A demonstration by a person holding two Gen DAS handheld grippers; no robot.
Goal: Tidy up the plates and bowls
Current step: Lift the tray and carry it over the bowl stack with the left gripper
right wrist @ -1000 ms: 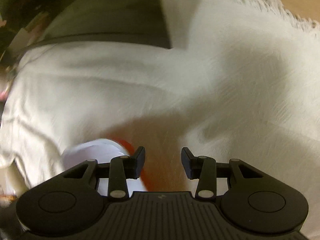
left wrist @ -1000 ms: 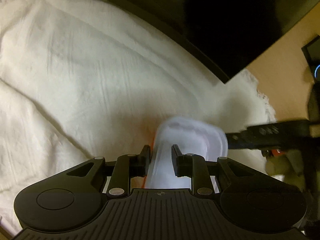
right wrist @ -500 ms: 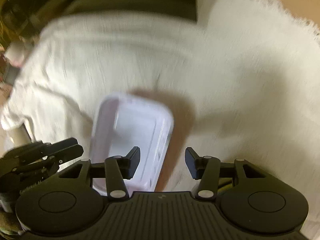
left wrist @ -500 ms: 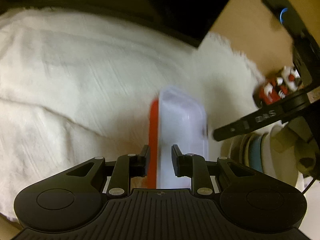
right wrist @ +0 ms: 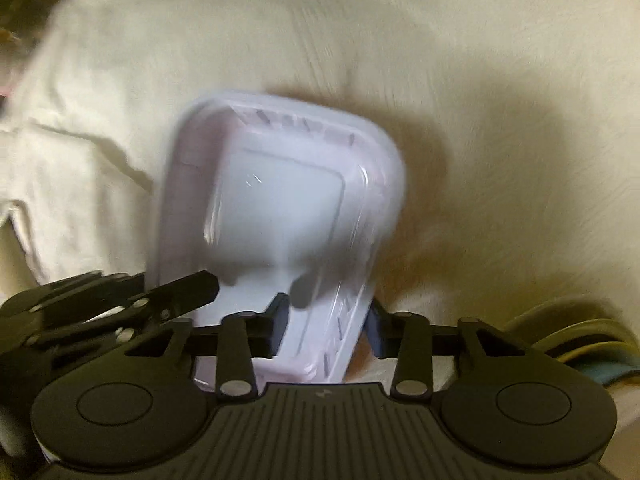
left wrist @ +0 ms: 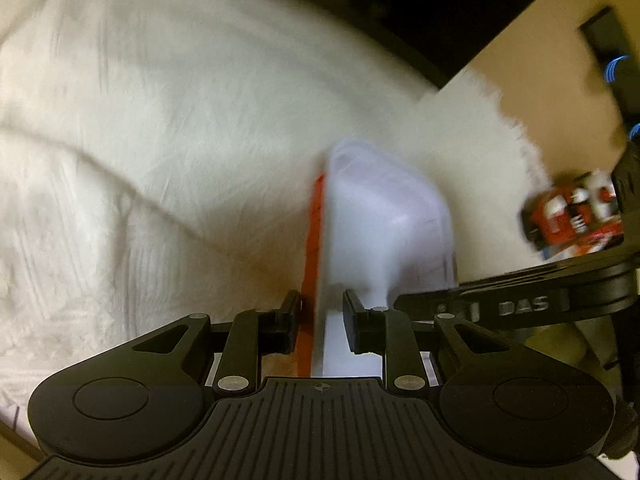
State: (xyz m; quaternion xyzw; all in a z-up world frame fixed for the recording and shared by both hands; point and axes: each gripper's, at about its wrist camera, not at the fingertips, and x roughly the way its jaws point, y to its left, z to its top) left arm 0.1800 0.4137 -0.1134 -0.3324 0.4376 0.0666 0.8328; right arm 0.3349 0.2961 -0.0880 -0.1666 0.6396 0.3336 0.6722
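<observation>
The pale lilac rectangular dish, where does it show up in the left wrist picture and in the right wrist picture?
Left wrist: the lilac dish is right of centre, seen edge-on, an orange layer under its left side, the left gripper clamped on its near edge.
Right wrist: it fills the centre, inside facing the camera, its right wall between the right gripper fingers.
Shared landmark: the white cloth beneath it.

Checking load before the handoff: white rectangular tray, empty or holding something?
Empty. The right wrist view looks straight into the white tray: bare floor and slotted walls, only glare and finger shadows inside.
</observation>
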